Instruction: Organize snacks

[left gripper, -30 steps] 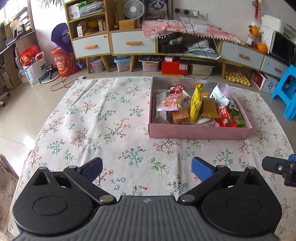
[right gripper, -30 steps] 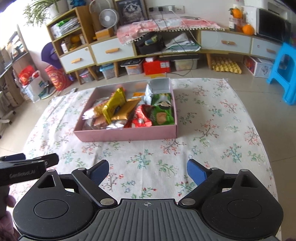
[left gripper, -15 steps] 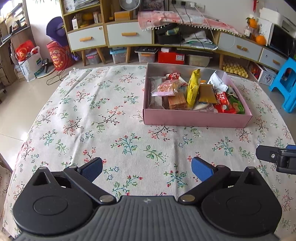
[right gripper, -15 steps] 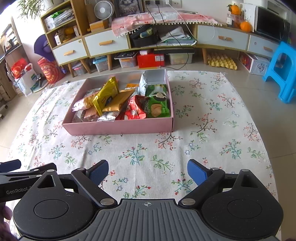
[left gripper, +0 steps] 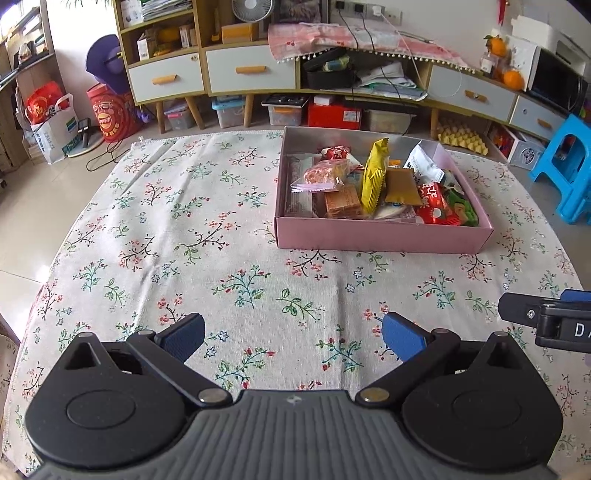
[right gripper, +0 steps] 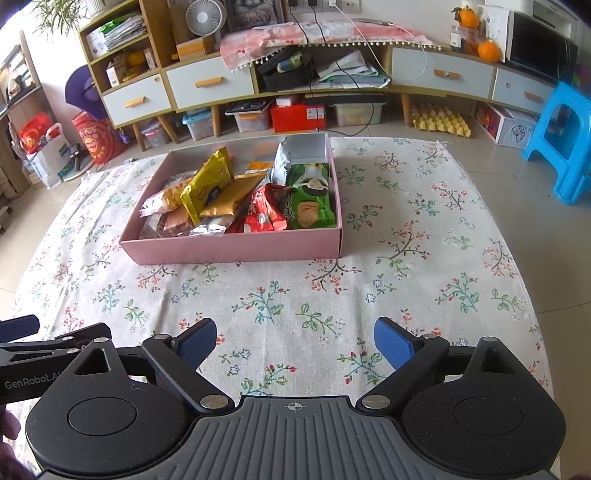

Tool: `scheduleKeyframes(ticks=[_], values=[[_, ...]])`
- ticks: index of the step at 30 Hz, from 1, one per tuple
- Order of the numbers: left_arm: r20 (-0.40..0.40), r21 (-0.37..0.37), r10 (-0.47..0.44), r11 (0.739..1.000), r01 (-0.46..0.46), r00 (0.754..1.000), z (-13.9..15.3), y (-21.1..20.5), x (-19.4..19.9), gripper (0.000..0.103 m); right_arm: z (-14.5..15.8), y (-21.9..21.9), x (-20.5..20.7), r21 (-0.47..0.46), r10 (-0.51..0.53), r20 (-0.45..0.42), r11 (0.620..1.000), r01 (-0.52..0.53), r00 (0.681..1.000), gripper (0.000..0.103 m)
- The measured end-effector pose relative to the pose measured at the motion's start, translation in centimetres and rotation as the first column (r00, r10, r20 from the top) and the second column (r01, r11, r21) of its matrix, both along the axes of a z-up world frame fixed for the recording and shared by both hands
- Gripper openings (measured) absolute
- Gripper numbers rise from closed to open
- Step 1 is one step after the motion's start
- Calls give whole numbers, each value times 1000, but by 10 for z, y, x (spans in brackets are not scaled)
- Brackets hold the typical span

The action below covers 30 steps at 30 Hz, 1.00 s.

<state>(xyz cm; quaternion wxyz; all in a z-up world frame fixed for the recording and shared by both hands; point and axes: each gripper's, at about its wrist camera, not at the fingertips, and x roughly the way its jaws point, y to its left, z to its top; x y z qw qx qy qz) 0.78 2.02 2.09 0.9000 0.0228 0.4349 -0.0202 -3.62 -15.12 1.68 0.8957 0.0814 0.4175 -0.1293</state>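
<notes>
The left hand-held gripper (left gripper: 291, 334) hangs low over the near edge of the bench (left gripper: 155, 229), pointing toward the far edge, its two blue-padded fingers (left gripper: 183, 334) spread wide with nothing between them. The right hand-held gripper (right gripper: 294, 341) holds the same level pose just beside it, also over the near edge, its fingers (right gripper: 393, 343) likewise wide apart and empty. Each one shows at the side of the other's view: the right one's black finger (left gripper: 543, 317) enters at the right border of the left wrist view, and the left one's (right gripper: 55, 343) at the left border of the right wrist view.

A flowered cloth (right gripper: 406, 258) covers the bench. One pink box (right gripper: 236, 249) stands on it toward the far edge, well apart from both grippers, open at the top and holding all the snacks. In it I count one yellow packet (right gripper: 207, 186) standing tilted, one tan packet (right gripper: 231, 197) leaning against it, one green packet (right gripper: 308, 201) lying by the right wall, two red packets (right gripper: 264, 214) (left gripper: 334, 152), one white packet (left gripper: 423, 168) at the far right corner, one clear-wrapped pink snack (left gripper: 325, 175) and one orange wafer pack (left gripper: 341, 203). Others lie buried beneath and cannot be counted.

Beyond the bench stand one long low cabinet (right gripper: 207, 86), one blue stool (right gripper: 561, 144) and one small fan (right gripper: 205, 16).
</notes>
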Motion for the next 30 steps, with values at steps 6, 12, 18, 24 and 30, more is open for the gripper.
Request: scheduleKeyframes(ticks=[6, 12, 18, 24, 30], values=[[2, 2, 0, 1000, 0, 1000, 0, -1, 0, 102, -1, 0, 1, 0, 2, -1, 1000, -2, 1000, 94], [-1, -1, 3, 1000, -3, 1000, 0, 0, 2, 102, -1, 0, 1, 0, 3, -2, 1000, -3, 1000, 94], [2, 0, 3, 1000, -3, 1000, 1, 1, 2, 102, -1, 0, 1, 0, 2, -1, 1000, -2, 1000, 94], [-1, 0, 1, 1000, -1, 1000, 0, 1, 2, 102, -1, 0, 0, 0, 3, -2, 1000, -3, 1000, 94], [-5, 3, -5, 1000, 5, 1000, -1, 0, 4, 102, -1, 0, 0, -1, 3, -2, 1000, -3, 1000, 94]])
